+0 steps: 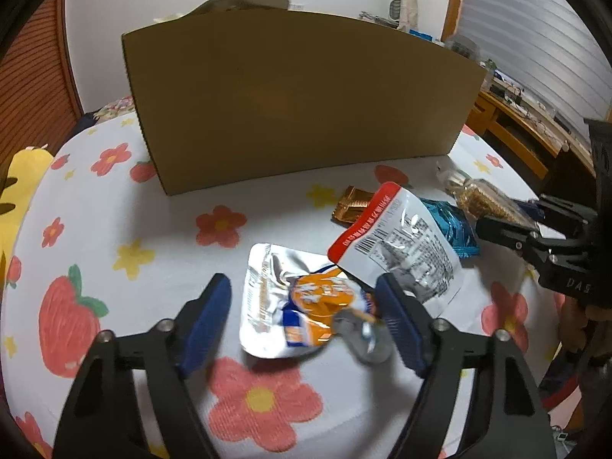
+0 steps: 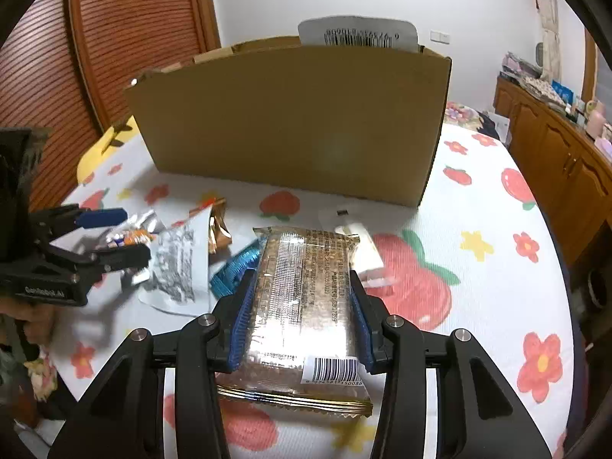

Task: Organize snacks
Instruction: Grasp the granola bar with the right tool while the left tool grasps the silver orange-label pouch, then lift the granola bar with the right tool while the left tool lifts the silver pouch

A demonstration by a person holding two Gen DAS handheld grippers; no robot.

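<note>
Two grippers at work over a cloth-covered table (image 1: 160, 214) printed with strawberries and flowers, soft ribbed fabric. Right gripper (image 2: 302, 325) is clamped on a flat rectangular cracker pack (image 2: 302, 306), clear crinkly film over grainy brown contents, barcode at the near end; blue ribbed pads (image 2: 241, 325) press both long edges, so it is carried lengthwise and level, likely to drop it straight into the cardboard box (image 2: 290, 122) standing ahead. Box is plain brown corrugated, tall front wall, open on top, with a white labelled packet (image 2: 355, 34) sticking up over its rim, so it reads as the sorting bin. Left gripper (image 1: 306, 317) has its jaws wide apart, holding nothing, straddling a crumpled silver-and-orange foil pouch (image 1: 294, 302) lying on the cloth; placed that way to close on it next, I judge. Right finger looks to touch or overlap a white pouch with red band (image 1: 397, 244), glossy, printed back up, partly lying over the foil one; contact is hard to tell from blur. Behind sit a gold foil wrapper (image 1: 350, 204) and a blue metallic wrapper (image 1: 455, 225), both small and shiny, near each other on the cloth. A pale stick-shaped packet (image 2: 363, 252) lies just beside the held pack, between it and the box.
</note>
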